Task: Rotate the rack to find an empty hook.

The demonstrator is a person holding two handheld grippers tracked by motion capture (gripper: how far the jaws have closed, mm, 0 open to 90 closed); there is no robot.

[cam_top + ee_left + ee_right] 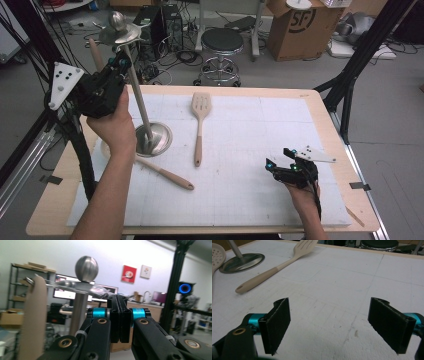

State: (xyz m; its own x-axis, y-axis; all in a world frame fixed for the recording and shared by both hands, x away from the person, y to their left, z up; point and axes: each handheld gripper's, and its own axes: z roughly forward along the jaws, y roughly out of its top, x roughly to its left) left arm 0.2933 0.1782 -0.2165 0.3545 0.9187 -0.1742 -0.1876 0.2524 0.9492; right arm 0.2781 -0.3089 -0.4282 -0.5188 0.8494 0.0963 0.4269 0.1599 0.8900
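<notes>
At the upper left of the high view the left gripper [117, 62] is raised beside the top of a metal utensil stand [134, 80], whose round base [152, 138] sits on the white mat [250, 150] at the left of the table. In the left gripper view its two black jaws stand pressed flat together with nothing between them, just below the stand's ball-shaped knob [86, 268] and the hook ring under it. A beige handle [33, 315] rises at the left of that view, close to the ring; whether it hangs from a hook I cannot tell, though its upright pose beside the ring suggests the utensils are meant to hang there. Two more lie flat on the mat, probably waiting their turn: a slotted spatula [200, 125] in the middle and a perforated spoon [162, 174] lower left, its bowl partly hidden behind the left forearm. The right gripper [282, 162] rests low at the lower right, its jaws spread wide apart over bare mat and holding nothing, seemingly parked out of the way.
</notes>
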